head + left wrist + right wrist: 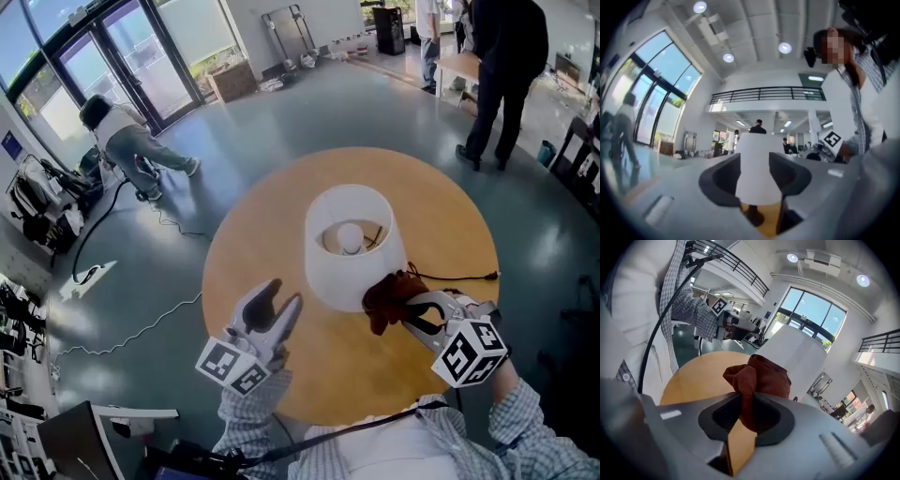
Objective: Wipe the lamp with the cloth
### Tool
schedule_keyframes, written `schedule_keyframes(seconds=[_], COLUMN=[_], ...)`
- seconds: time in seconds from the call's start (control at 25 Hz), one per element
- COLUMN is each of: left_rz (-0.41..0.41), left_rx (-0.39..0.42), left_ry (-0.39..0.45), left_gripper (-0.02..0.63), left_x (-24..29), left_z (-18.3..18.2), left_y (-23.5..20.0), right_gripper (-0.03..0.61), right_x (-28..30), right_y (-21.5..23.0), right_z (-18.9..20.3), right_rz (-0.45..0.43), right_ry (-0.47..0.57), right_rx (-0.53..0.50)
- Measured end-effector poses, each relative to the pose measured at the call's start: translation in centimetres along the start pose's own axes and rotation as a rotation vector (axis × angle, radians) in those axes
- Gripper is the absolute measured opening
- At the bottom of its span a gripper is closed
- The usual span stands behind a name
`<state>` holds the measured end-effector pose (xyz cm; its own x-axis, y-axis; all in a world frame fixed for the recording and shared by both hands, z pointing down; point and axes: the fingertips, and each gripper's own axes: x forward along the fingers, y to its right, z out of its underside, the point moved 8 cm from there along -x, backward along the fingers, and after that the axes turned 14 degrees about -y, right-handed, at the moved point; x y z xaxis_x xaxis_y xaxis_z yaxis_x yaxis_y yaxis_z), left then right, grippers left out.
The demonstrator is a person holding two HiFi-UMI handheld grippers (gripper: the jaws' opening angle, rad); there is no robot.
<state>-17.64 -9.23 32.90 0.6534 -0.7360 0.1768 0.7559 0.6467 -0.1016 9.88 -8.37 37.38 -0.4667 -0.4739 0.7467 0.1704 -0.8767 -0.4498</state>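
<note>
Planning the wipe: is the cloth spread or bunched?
Bunched: the cloth sits wadded, pinched in the right gripper beside the lamp.

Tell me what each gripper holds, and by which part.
Right gripper pinches the red cloth by a bunched fold; left gripper is open, holding nothing.

lamp [354, 246] base hidden under its own shade in head view, cloth [389, 298] covers shade's near rim, cloth tail buried between right gripper [405, 307] jaws, standing person [506, 75] cut off at top edge, lamp foot blurred in left gripper view
</note>
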Motion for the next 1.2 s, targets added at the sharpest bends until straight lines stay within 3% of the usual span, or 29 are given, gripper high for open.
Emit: schedule_keyframes(seconds=[0.08, 0.24, 0.32, 0.4, 0.6, 0.8, 1.04, 1.2], left_rz=[0.019, 0.058, 0.119, 0.188, 0.304, 0.388, 0.469, 0.472], left_rx=[0.202, 0.690, 0.850, 0.956, 1.115, 1.242, 1.243, 1.252], left_ry=[-0.074, -0.323, -0.420, -0.513, -0.710, -0.902, -0.901, -0.857], left_gripper=[0.186, 0.220, 0.225, 0.225, 0.224, 0.221, 0.181, 0.169], left_x=[0.6, 3.0, 4.1, 5.0, 7.8, 9.9, 10.7, 10.5], left_z=[-2.9, -5.3, -6.1, -7.1, -9.1, -7.7, -6.9, -6.9], left_y=[0.7, 2.0, 2.9, 4.0, 4.9, 5.5, 5.7, 5.5], right_gripper=[0.077, 0.077, 0.077, 0.077, 0.077, 0.077, 0.077, 0.077], right_x=[0.2, 0.4, 0.4, 0.3, 0.4, 0.8, 0.7, 0.3], right_y=[0.1, 0.3, 0.1, 0.0, 0.3, -0.4, -0.5, 0.2], right_z=[-0.1, 0.0, 0.1, 0.1, 0.1, -0.3, -0.3, 0.4], right_rz=[-0.002, -0.006, -0.008, -0.009, -0.013, -0.018, -0.021, -0.036], right_ry=[0.004, 0.013, 0.018, 0.023, 0.028, 0.033, 0.043, 0.076], right_rx=[0.001, 0.009, 0.013, 0.016, 0.021, 0.032, 0.051, 0.134])
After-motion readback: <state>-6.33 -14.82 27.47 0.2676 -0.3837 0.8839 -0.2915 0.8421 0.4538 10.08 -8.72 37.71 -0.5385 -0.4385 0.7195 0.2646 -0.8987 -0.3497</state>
